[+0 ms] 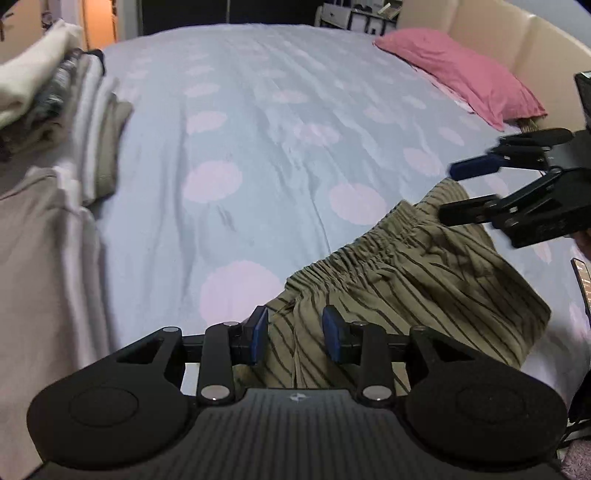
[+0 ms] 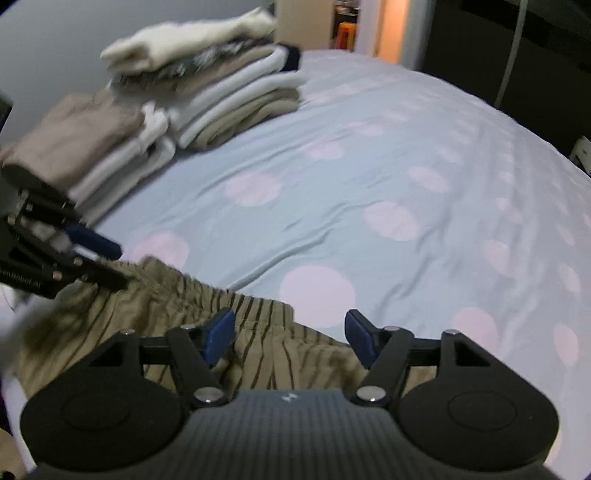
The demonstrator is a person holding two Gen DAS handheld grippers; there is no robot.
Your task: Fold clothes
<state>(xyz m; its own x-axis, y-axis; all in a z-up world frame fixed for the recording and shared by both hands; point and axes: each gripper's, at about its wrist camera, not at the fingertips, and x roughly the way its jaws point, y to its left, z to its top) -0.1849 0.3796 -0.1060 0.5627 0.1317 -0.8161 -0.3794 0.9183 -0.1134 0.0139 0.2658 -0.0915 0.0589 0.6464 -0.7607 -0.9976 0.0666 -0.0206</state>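
Left gripper (image 1: 294,338) fills the bottom of the left wrist view, blue pads apart, nothing clamped between them. Its fingers sit above the striped olive shorts (image 1: 413,280), near the garment's left end; whether the pads touch the cloth cannot be told.

Shorts lie on the near part of the bed (image 1: 258,147), elastic waistband gathered and running diagonally up toward the right. Fabric is rumpled, dark stripes running across it.

Right gripper (image 1: 456,192) enters the left wrist view from the right edge, jaws spread, one blue pad above and one black finger below, over the far end of the waistband. In the right wrist view the same tool (image 2: 290,338) shows its pads wide apart (wider than the left one's), with the shorts (image 2: 155,295) under the left pad and the bedcover under the right pad. Left gripper (image 2: 107,262) appears there at the left edge, blurred, at the waistband's other end.

Bedcover is pale blue with pale pink round spots. Folded stack of clothes (image 1: 62,107) sits at the bed's left side, well apart from the shorts: cream, grey, white and tan layers. A second, lower pile in beige (image 2: 85,147) lies just beside it, nearer the left gripper. Pink pillow (image 1: 461,70) rests at the far right by a cream headboard (image 1: 509,33).
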